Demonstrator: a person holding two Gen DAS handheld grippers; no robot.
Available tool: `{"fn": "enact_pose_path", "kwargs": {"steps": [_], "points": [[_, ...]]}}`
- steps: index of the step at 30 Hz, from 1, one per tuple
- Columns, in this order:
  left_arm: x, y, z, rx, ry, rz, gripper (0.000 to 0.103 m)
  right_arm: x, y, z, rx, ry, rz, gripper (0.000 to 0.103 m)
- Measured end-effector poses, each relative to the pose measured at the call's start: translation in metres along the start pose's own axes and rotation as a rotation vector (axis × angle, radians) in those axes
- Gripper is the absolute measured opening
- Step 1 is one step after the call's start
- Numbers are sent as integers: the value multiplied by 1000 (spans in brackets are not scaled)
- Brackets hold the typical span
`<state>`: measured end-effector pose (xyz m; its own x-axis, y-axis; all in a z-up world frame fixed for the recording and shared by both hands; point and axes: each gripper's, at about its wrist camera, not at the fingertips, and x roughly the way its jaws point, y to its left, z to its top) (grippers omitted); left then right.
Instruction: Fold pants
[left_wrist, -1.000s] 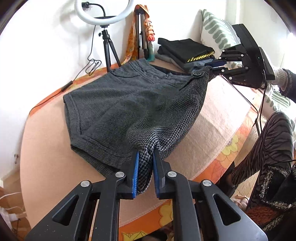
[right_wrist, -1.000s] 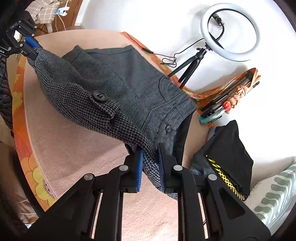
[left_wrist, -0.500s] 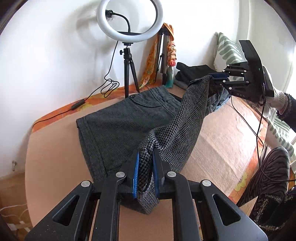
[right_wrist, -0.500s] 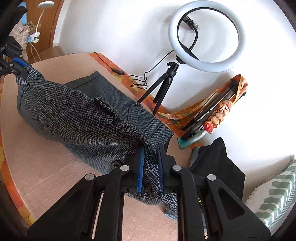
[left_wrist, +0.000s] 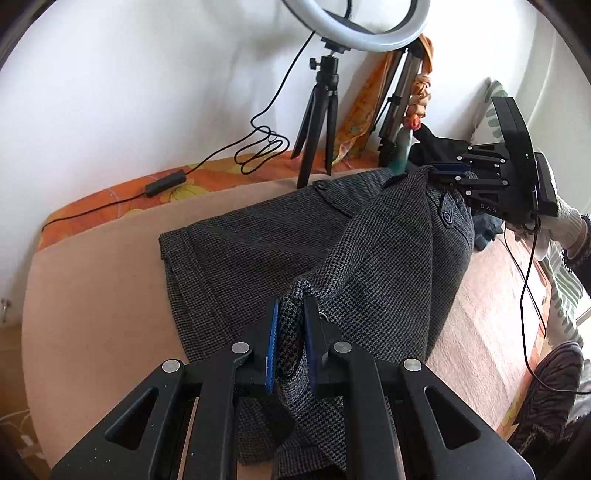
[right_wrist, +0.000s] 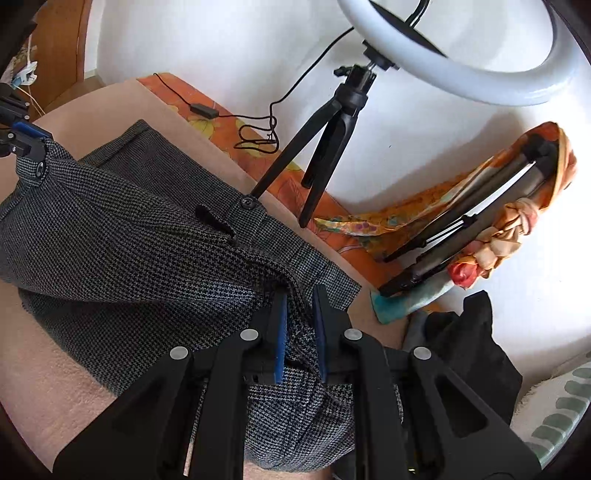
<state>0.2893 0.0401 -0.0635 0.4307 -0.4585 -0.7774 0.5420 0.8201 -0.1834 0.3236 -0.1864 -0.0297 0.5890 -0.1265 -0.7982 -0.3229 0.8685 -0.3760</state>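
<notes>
The grey houndstooth pants (left_wrist: 384, 258) lie on a pink blanket-covered surface (left_wrist: 96, 295), one half folded over the other towards the wall. My left gripper (left_wrist: 290, 314) is shut on the hem end of the raised half. My right gripper (right_wrist: 299, 306) is shut on the waistband end, near a button (right_wrist: 248, 203). In the left wrist view the right gripper (left_wrist: 454, 171) shows at the far right, pinching the waistband. In the right wrist view the left gripper (right_wrist: 31, 138) shows at the far left, holding the hem. The pants (right_wrist: 122, 236) sag between them.
A ring light on a black tripod (left_wrist: 319, 110) stands by the wall with its cable (left_wrist: 258, 147). A folded tripod wrapped in an orange scarf (right_wrist: 480, 229) leans beside it. A pile of dark clothes (right_wrist: 476, 350) and a green-patterned pillow (right_wrist: 554, 421) lie beyond the waistband.
Both grippers have carried the lifted half of the pants farther over the lower half, towards the wall and the ring light. The raised cloth now hangs lower over the lower layer.
</notes>
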Motion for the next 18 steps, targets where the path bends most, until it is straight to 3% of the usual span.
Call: {"fn": "enact_pose_path", "kwargs": {"steps": [2, 3, 5, 8, 12, 13, 14, 15, 17, 18], "points": [[14, 10, -1, -32, 31, -16, 13, 18, 0, 1, 16, 23, 22, 14], [18, 15, -1, -48, 38, -4, 19, 26, 1, 1, 17, 35, 28, 14], [19, 25, -3, -95, 38, 42, 21, 40, 4, 0, 15, 57, 38, 14], [10, 38, -10, -170, 20, -3, 23, 54, 7, -5, 16, 78, 60, 14], [6, 35, -22, -184, 45, -26, 58, 62, 4, -12, 43, 90, 95, 17], [9, 33, -24, -178, 54, -21, 59, 60, 1, -14, 59, 85, 122, 19], [12, 32, -25, -174, 64, -9, 59, 57, -3, -16, 82, 77, 142, 29], [17, 32, -24, -174, 71, 8, 59, 53, -9, -18, 112, 60, 158, 49], [27, 35, -24, -189, 89, 33, 59, 42, -25, -28, 197, 13, 184, 69], [31, 37, -24, -193, 94, 40, 59, 38, -34, -32, 241, -3, 200, 69]]}}
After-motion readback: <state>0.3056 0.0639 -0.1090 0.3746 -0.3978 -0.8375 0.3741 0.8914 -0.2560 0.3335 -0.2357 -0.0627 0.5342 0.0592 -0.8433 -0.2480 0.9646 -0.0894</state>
